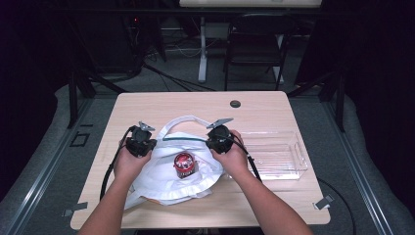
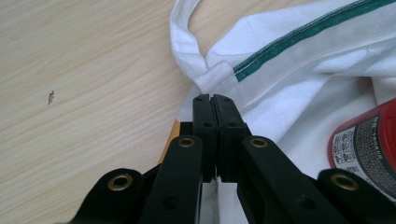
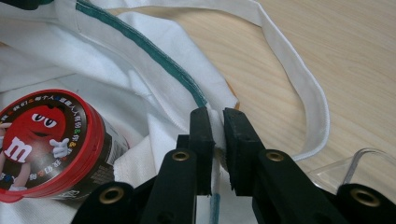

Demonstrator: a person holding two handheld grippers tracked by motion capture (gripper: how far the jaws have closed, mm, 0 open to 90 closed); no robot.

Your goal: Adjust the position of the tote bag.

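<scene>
From the high view, my hands cover most of both grippers, so I can't judge the jaws there. The left gripper (image 1: pixel 141 142) and right gripper (image 1: pixel 219 138) sit at opposite edges of the white bag (image 1: pixel 166 186), which lies on the surface (image 1: pixel 264 105) with a red-lidded can (image 1: pixel 184 164) on it. A clear tray (image 1: pixel 279 154) lies just right.

In the left gripper view, my jaws are pressed together on the bag's (image 2: pixel 303 88) edge below the handle; the can (image 2: pixel 369 140) is cut off.

In the right gripper view, my jaws pinch the bag's (image 3: pixel 140 56) green-striped hem, narrowly apart. The can (image 3: pixel 42 140) stands beside them.
</scene>
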